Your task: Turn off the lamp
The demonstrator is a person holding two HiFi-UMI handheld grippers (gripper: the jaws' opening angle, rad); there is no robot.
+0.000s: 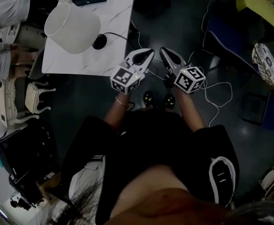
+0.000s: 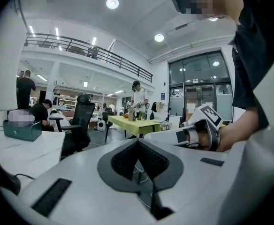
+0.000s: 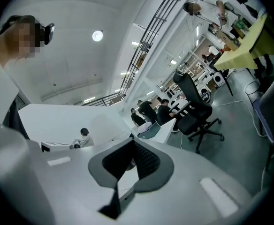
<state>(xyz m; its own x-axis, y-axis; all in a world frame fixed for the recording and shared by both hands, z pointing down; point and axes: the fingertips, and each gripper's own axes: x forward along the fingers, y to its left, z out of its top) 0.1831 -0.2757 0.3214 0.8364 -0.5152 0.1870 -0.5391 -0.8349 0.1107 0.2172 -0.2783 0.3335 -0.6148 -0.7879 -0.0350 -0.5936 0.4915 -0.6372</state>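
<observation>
The left gripper [image 1: 149, 52] and right gripper [image 1: 163, 51] have jaws closed, empty. The lamp [image 1: 72, 27] stands ahead-left of the left gripper, apart from it. Its shade [image 1: 64, 20] is likely light and dentable; press the dark disc [image 1: 99, 42] at its foot, possibly the switch.

Both forearms reach forward from the body, bare below dark sleeves, with the wrists close together. The left hand-held gripper [image 1: 149, 52] and the right hand-held gripper [image 1: 163, 50] sit side by side. They angle inward so their tips come near each other, and their marker cubes face up. Each points roughly level. Both pairs of jaws are closed together with nothing between them.
</observation>
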